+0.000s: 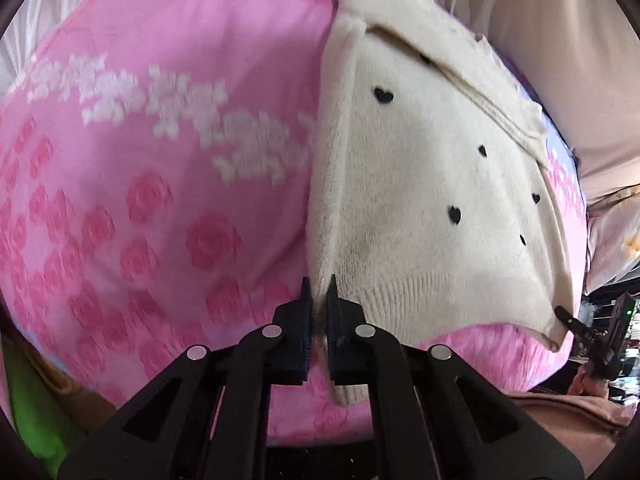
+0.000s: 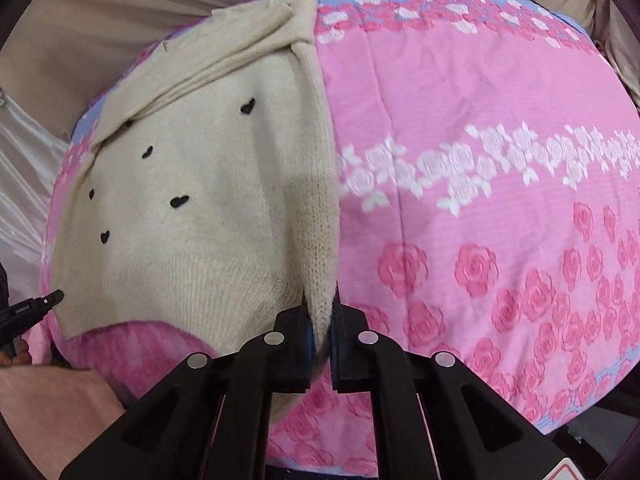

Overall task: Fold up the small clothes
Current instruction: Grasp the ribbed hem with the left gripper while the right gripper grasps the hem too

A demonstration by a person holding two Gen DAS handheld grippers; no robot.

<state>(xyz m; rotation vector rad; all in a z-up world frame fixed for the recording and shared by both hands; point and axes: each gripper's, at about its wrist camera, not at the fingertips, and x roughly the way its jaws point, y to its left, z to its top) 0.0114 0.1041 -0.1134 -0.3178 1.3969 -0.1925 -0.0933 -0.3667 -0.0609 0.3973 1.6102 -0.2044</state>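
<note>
The left gripper (image 1: 319,294) is closed tight on the near hem corner of the cream sweater (image 1: 420,184). Its black arms hide the bit of knit that hangs down behind them. The right gripper (image 2: 321,303) also pinches a fold of the sweater's ribbed hem, and the pinched cloth stands up in a little peak between its fingers.

The rest of the sweater lies flat beyond both grippers on the pink rose blanket (image 1: 160,200). It has small black hearts (image 1: 383,95) on it. Its far end is folded over, so what is under the fold is hidden.

In the left view the blanket is blurry. Far to that gripper's right, the other gripper's tip just peeks in at the edge. Beige cloth (image 2: 100,32) lies past the blanket. Something green (image 1: 28,408) is cut off at the near left corner, and I cannot tell what it is.
</note>
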